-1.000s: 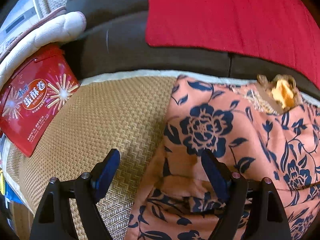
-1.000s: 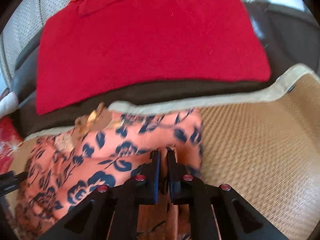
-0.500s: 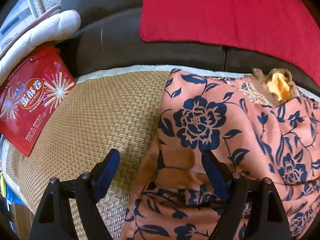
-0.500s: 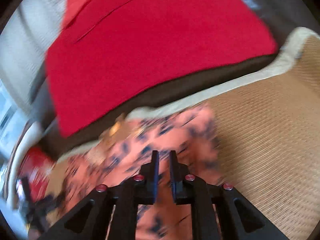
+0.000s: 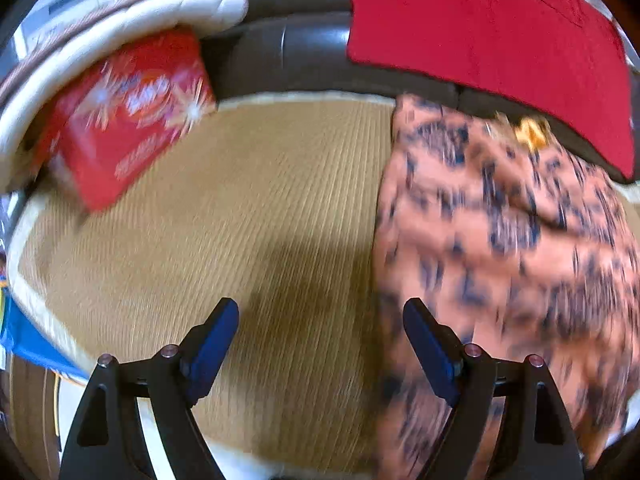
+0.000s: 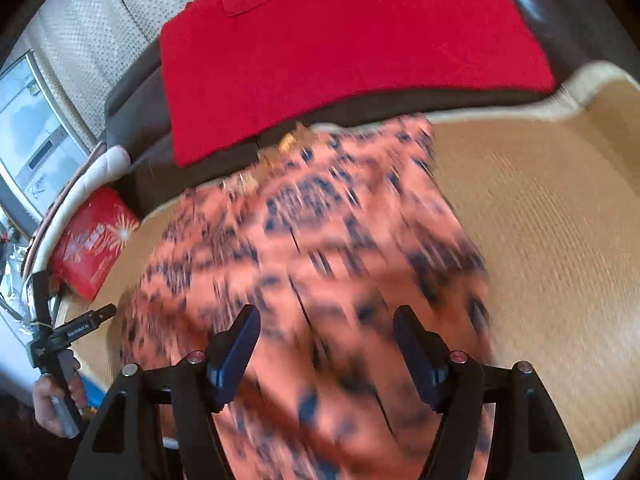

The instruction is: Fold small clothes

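My left gripper [image 5: 320,344] has its blue-padded fingers [image 5: 212,340] spread wide apart with nothing between them; they hang over the tan woven straw mat [image 5: 248,208], and the right-hand finger sits at the edge of the garment. My right gripper [image 6: 326,344] is likewise wide apart and holds nothing, its fingers [image 6: 238,344] above the cloth.

The salmon-orange garment with a dark navy floral print [image 6: 312,248] lies spread on the mat, its far end with a small yellow-gold trim [image 6: 286,142] reaching the mat's pale border by the dark brown sofa back [image 5: 288,48]. In the left wrist view the same garment [image 5: 500,248] fills the right side of the frame. Both views are smeared by motion blur, so I cannot make out the fold lines or the print in any detail.

A bright red cloth [image 6: 340,44] drapes over the sofa back just behind the garment. To the left of the mat, a red printed snack box with white starburst marks [image 5: 124,116] leans against a cream padded cushion [image 5: 120,28]. From the right wrist view I see the left gripper's black handle held in the person's left hand [image 6: 52,404] at the lower left, beside the mat's edge and well apart from the garment.
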Demonstrator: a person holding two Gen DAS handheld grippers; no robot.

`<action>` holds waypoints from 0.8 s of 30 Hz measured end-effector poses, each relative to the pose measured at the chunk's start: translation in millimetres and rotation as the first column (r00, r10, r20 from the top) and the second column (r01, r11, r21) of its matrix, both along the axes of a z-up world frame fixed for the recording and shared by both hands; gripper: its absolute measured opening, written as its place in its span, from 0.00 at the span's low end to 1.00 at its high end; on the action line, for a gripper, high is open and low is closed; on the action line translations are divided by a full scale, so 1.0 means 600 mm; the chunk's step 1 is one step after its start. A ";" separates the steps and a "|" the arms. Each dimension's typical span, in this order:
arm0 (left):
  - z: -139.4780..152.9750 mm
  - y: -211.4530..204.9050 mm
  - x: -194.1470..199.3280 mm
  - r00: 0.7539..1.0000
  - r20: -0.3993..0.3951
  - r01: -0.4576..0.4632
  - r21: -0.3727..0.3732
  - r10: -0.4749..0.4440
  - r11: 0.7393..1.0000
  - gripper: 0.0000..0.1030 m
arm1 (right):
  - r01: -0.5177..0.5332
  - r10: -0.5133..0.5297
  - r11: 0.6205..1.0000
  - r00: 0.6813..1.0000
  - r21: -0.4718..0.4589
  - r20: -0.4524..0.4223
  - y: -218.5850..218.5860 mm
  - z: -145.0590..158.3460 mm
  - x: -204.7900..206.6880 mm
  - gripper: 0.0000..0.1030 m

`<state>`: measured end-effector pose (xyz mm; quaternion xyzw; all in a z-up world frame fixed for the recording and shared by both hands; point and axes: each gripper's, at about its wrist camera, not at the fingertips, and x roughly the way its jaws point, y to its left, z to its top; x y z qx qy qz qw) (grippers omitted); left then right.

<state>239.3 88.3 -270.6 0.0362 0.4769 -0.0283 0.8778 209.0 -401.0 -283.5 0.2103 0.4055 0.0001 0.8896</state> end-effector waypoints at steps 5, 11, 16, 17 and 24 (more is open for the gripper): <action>-0.026 0.020 -0.083 0.997 -0.061 0.048 -0.104 -0.055 0.993 0.82 | 0.103 -0.103 0.994 0.995 0.023 -0.011 -0.040 -0.015 -0.097 0.71; -0.035 0.020 -0.112 0.994 -0.057 0.072 -0.233 -0.088 0.970 0.74 | 0.195 -0.191 0.978 0.980 0.077 -0.059 -0.075 -0.039 -0.139 0.71; -0.055 -0.007 -0.122 0.982 -0.094 0.134 -0.257 -0.163 0.957 0.64 | 0.234 -0.226 0.965 0.971 0.115 -0.074 -0.087 -0.055 -0.166 0.71; -0.058 -0.014 -0.124 0.977 -0.109 0.148 -0.277 -0.184 0.950 0.64 | 0.243 -0.234 0.963 0.969 0.118 -0.081 -0.090 -0.058 -0.170 0.71; -0.082 -0.047 -0.132 0.960 -0.145 0.205 -0.225 -0.241 0.952 0.61 | 0.295 -0.273 0.926 0.954 0.237 -0.123 -0.118 -0.077 -0.193 0.71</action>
